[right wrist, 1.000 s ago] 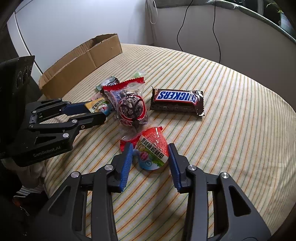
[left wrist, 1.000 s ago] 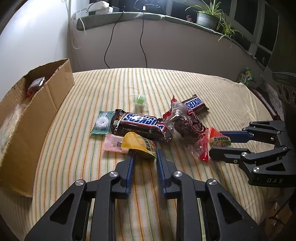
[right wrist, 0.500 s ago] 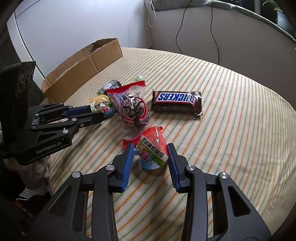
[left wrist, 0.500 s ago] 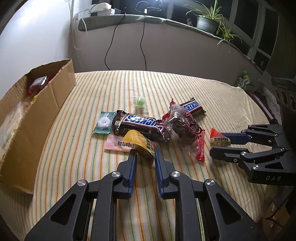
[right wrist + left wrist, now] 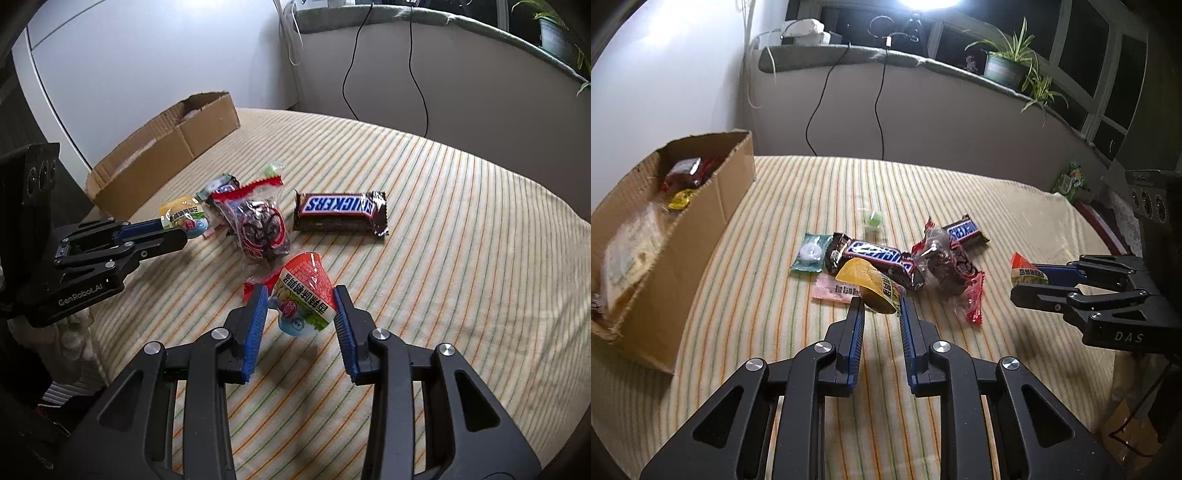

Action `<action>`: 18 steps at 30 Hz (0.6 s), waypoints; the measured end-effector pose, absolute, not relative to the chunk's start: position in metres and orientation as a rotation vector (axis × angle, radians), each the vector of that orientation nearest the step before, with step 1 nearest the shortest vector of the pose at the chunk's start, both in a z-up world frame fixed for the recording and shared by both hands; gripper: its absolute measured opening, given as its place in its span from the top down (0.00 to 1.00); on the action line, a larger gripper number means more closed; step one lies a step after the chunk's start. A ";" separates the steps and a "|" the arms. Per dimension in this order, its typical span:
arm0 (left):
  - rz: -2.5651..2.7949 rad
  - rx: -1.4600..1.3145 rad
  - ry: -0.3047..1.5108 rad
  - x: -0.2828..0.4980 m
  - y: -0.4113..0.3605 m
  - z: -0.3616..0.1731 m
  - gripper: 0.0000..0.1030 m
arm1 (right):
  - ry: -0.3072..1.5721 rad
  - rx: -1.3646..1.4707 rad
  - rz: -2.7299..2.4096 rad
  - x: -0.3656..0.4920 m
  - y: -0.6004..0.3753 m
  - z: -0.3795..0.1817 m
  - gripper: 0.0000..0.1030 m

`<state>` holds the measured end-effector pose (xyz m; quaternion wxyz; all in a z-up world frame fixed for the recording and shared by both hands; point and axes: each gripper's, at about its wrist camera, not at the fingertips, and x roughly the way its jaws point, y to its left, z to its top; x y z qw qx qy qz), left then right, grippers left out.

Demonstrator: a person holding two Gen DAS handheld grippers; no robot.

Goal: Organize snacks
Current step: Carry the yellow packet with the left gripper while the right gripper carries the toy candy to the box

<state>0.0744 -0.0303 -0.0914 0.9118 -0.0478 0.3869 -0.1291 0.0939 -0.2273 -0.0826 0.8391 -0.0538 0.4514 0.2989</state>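
Observation:
My left gripper (image 5: 881,302) is shut on a yellow jelly cup (image 5: 866,282) and holds it just above the striped tablecloth (image 5: 923,184), in front of the snack pile. The right wrist view shows that same yellow jelly cup (image 5: 183,216) in the left gripper (image 5: 177,230). My right gripper (image 5: 300,295) is shut on a red-and-white jelly cup (image 5: 304,291), slightly off the cloth. On the cloth lie two Snickers bars (image 5: 875,254) (image 5: 340,210), a clear bag of dark snacks (image 5: 258,225), a green mint packet (image 5: 810,253), a pink packet (image 5: 833,291) and a small green candy (image 5: 873,218).
An open cardboard box (image 5: 701,206) with several snacks inside stands at the table's left edge. Behind the table a sill carries potted plants (image 5: 1004,66), and cables (image 5: 879,92) hang below it. A green snack pack (image 5: 1071,181) sits beyond the table's far right edge.
My left gripper has closed a little on the yellow cup, then lifted it up and back from the pile. The right gripper keeps the red cup, which now hangs slightly off the cloth.

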 end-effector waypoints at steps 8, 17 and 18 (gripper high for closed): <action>-0.248 -0.123 0.750 0.065 -0.015 -0.075 0.83 | 0.915 -0.123 0.657 0.088 -0.215 -0.064 0.64; -0.190 -0.150 0.700 0.058 0.020 -0.060 0.83 | 0.872 -0.149 0.709 0.092 -0.183 -0.043 0.64; -0.178 -0.155 0.694 0.058 0.026 -0.059 0.83 | 0.867 -0.153 0.716 0.093 -0.179 -0.041 0.64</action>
